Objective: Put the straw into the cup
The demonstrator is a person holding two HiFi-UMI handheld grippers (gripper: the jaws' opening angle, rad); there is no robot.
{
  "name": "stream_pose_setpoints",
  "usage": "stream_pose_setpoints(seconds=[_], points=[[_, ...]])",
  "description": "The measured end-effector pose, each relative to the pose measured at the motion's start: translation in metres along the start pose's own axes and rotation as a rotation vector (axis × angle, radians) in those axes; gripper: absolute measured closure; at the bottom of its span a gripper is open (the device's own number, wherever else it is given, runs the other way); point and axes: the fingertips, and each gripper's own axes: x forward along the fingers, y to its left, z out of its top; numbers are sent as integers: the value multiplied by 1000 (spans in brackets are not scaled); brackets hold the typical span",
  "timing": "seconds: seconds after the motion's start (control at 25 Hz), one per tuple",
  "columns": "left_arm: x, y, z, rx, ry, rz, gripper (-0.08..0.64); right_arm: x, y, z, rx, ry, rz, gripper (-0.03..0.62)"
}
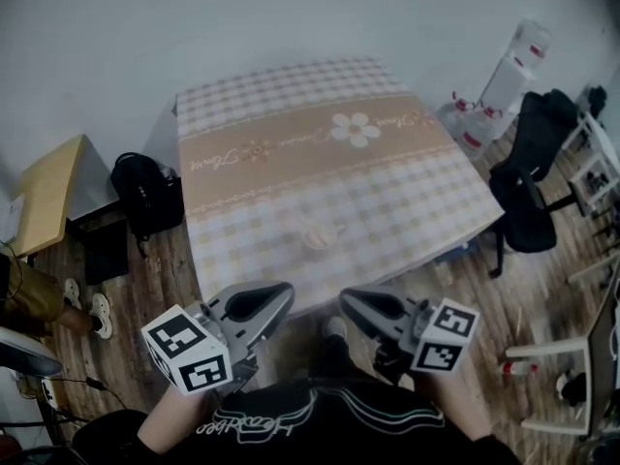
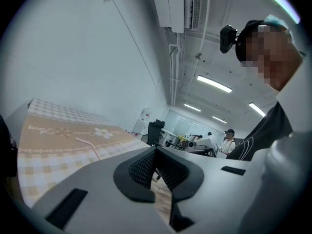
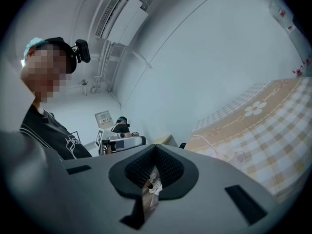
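Observation:
A clear cup (image 1: 320, 234) stands on the checked tablecloth (image 1: 320, 153) close to the table's near edge. In the right gripper view the cup (image 3: 240, 156) shows with a thin pink straw (image 3: 214, 148) slanting up beside or out of it; I cannot tell which. The left gripper view shows the straw (image 2: 88, 146) rising from behind the jaw, with the cup hidden. Both grippers hang off the table, close to the person's body. My left gripper (image 1: 285, 294) (image 2: 156, 150) is shut and empty. The jaws of my right gripper (image 1: 347, 298) (image 3: 155, 148) also meet with nothing between them.
A black backpack (image 1: 145, 194) and a wooden side table (image 1: 46, 201) stand left of the table. A black office chair (image 1: 535, 177) and water jugs (image 1: 477, 114) are on the right. Another person's shoes (image 1: 97, 314) rest on the floor at lower left.

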Motion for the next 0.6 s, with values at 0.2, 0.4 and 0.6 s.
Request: stream_pose_setpoints(seconds=[0.2,0.4,0.6], points=[[-2,-13,-2,10,7,-28,561,-7,17,-4,-18,-10,4,580],[-6,-21,-6,11,12,-41,563,-13,24,-6,-17,-26,-21,580],[-13,-26,-9,5,9,-44,561,-17,33,-10,-24,-30,-32,580]])
